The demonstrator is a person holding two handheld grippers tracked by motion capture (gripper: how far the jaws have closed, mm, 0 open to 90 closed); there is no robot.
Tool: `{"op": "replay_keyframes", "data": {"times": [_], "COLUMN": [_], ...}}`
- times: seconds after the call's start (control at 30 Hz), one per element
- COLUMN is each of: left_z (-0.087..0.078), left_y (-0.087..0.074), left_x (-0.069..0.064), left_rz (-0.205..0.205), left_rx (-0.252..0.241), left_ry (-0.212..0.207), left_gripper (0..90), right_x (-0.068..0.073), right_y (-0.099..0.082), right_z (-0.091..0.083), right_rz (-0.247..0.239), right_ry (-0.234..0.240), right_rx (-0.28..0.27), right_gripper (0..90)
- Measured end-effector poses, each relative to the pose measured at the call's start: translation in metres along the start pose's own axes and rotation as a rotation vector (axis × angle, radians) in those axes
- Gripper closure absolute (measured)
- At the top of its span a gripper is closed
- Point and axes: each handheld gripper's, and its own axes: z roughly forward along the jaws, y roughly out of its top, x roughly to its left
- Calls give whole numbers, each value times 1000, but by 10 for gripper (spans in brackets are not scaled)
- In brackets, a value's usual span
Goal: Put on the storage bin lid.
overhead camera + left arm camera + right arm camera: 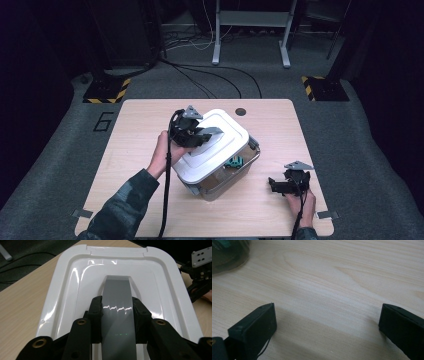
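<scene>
Left gripper (117, 315) clamps the lid's grey handle (117, 290); lid (212, 145) sits on its bin (unlifted); right gripper (287, 184), jaws apart, rests at four o'clock.

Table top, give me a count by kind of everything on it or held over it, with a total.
Clear storage bin: 1
White lid with grey handle: 1
Teal item inside the bin: 1, kind unclear
Handheld tongs: 2, left tongs shut on the grey handle, right tongs open over bare wood
Total: 5
</scene>
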Motion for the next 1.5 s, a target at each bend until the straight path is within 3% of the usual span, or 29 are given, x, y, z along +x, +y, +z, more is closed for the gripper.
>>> {"op": "replay_keyframes", "data": {"times": [0.7,1.5], "left_z": [34,53], "left_y": [-3,-12], "left_x": [-21,-29], "left_rz": [-39,-8], "left_rx": [29,62], "left_ry": [-59,-36], "left_gripper": [667,664], "right_x": [0,0], "right_y": [0,0], "right_z": [0,0], "right_rz": [0,-3], "right_ry": [0,0], "right_rx": [0,-1], "right_gripper": [8,8]}}
